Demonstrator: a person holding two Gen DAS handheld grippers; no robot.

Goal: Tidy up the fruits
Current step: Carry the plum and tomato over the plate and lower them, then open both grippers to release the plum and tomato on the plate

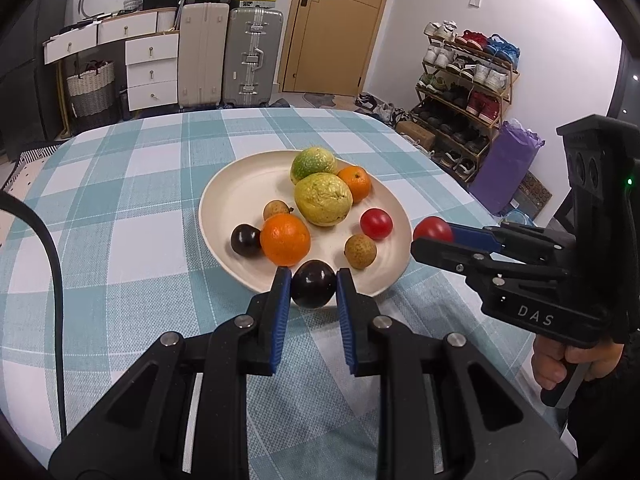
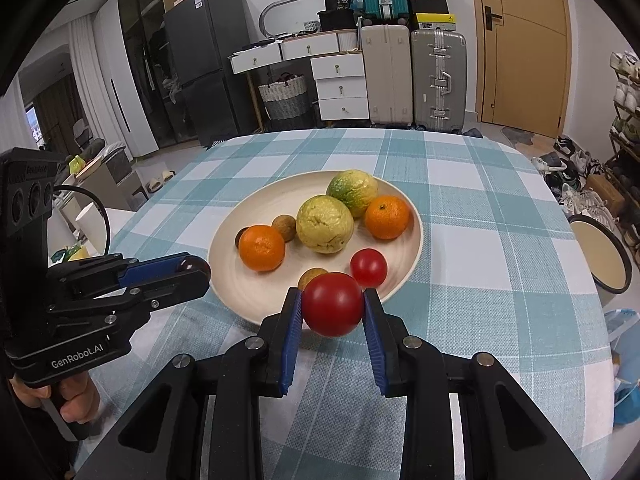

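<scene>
- Dark plum (image 1: 313, 283): clamped between the blue pads of the left gripper (image 1: 312, 286), at the near rim of the plate, seemingly held just above it.
- Red tomato (image 2: 332, 304): clamped between the pads of the right gripper (image 2: 332, 306), at the plate's near right rim; in the left wrist view it sits just off the plate's right edge.
- Plate (image 1: 224, 196): cream, round, in the middle of the table. It holds a green-yellow citrus (image 1: 313, 163) at the far side, a yellow lumpy fruit (image 1: 323, 199) in the centre, a small orange (image 1: 355, 182) to the far right, a larger orange (image 1: 285, 239) near left, a second dark plum (image 1: 245, 240) touching that orange's left side, a second red tomato (image 1: 376, 223) on the right, and two brown longans (image 1: 360, 251) (image 1: 275, 209).
- Tablecloth (image 1: 120, 208): teal and white check, covering the table.
- Hands: a hand (image 1: 560, 364) grips the right gripper's handle; another hand (image 2: 60, 396) grips the left one's.
- Surroundings: suitcases (image 1: 252, 56) and white drawers (image 1: 151, 68) along the far wall, a wooden door (image 1: 332, 24), a shoe rack (image 1: 464, 80) at far right.
</scene>
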